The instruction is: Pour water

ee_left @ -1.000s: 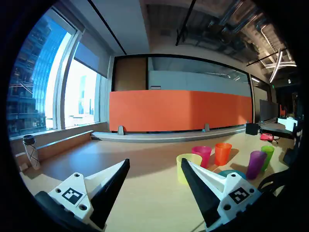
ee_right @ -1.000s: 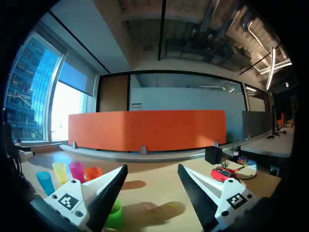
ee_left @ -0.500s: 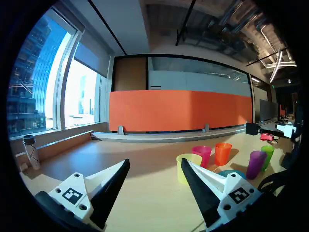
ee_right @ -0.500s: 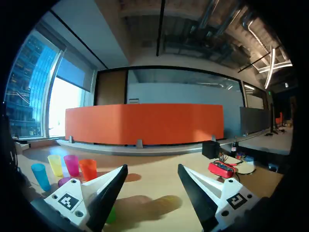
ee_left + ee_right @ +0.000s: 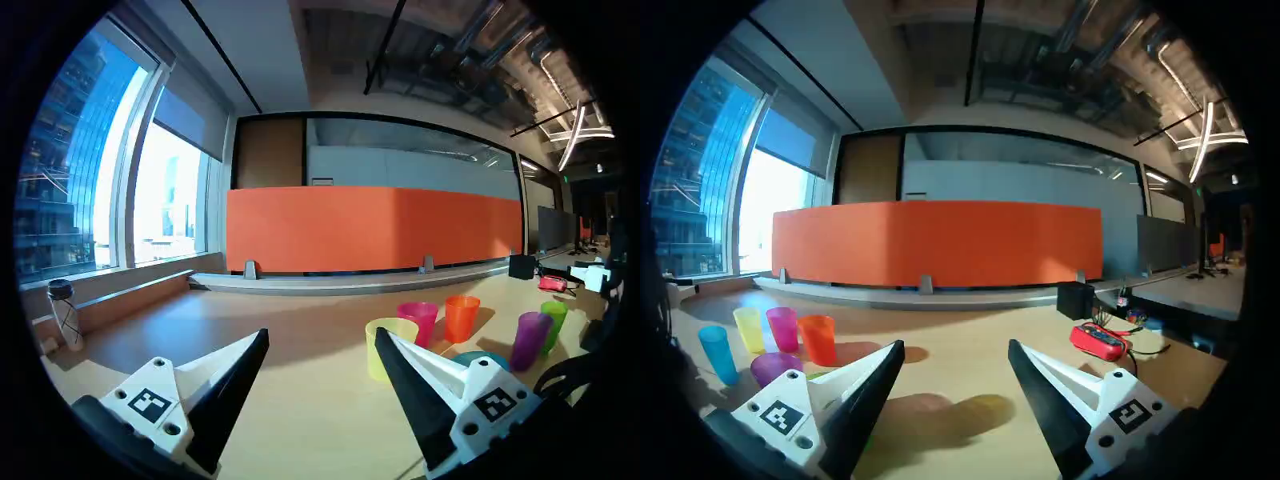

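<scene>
My left gripper [image 5: 321,334] stands open and empty low over the wooden table [image 5: 304,416]. Just beyond its right finger stand a yellow cup [image 5: 388,346], a pink cup [image 5: 418,318], an orange cup [image 5: 461,316], a purple cup [image 5: 530,338] and a green cup [image 5: 554,320]; a teal cup [image 5: 478,358] is partly hidden behind that finger. My right gripper [image 5: 955,347] is open with nothing between its fingers. To its left are the teal cup [image 5: 718,352], yellow cup [image 5: 749,328], pink cup [image 5: 784,328], orange cup [image 5: 818,338] and purple cup [image 5: 776,368].
A clear bottle with a dark cap [image 5: 64,312] stands by the window ledge at the left. A red device [image 5: 1096,340] with cables and a black box [image 5: 1076,300] lie on the table's right side. An orange divider [image 5: 368,228] closes off the back.
The right gripper has risen, so the cups now sit lower beside it and the purple cup's rim shows. The left gripper has stayed still.
</scene>
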